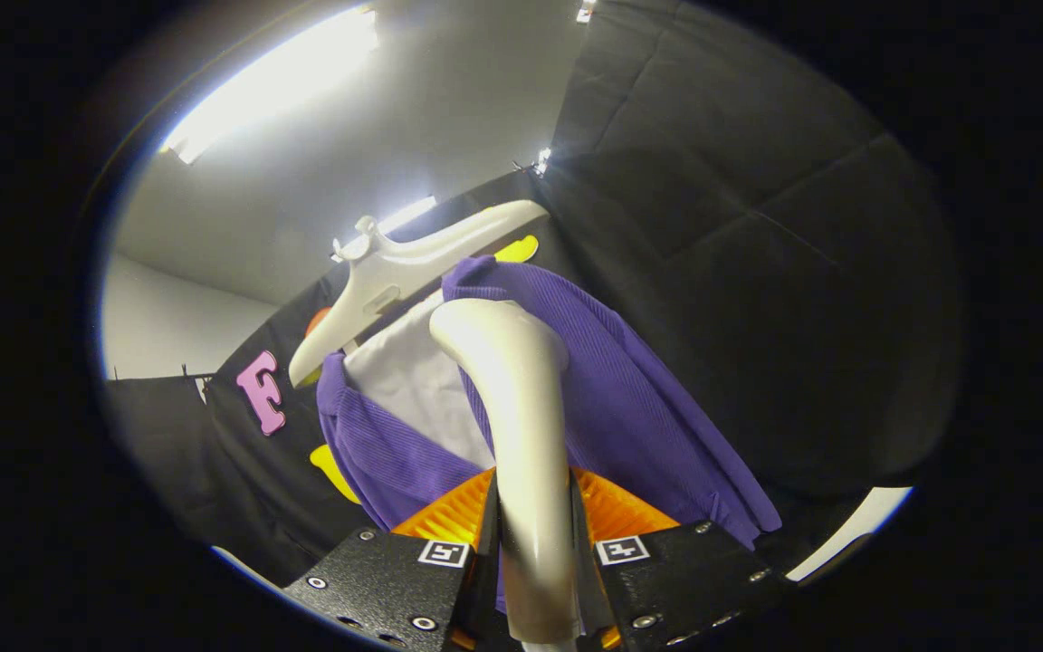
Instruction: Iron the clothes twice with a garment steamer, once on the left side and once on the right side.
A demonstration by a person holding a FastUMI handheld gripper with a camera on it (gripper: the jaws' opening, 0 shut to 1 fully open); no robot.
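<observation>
— What has your claw got hold of right now?

— My claw is pinched on the glossy cream-white plastic handle of the garment steamer. Both fingers press its sides, one from either flank, so the handle stands straight up between them and curves over at its rounded top, just ahead of the tips.

— Any writing or brand on it?

— None that I can read on the handle. Each finger block carries a small square black-and-white marker tag on its top face, a pattern and not words. Ribbed orange pieces fan out on both sides of the handle, right behind the fingers.

— And the clothes?

— Just beyond the steamer's head hangs the purple ribbed corduroy jacket, open at the front. Its pale grey-white lining shows to the left of the handle, one purple front panel lies left of that, and the larger panel drops away to the right of my fingers. I cannot tell whether the steamer's head touches the cloth.

— What holds it up?

— A cream-white plastic hanger, tilted, above and beyond the jacket's collar. No lettering visible on it.

— Farther back?

— The black cloth booth wall behind and to the right, then a pale ceiling with a bright strip light far above.
</observation>
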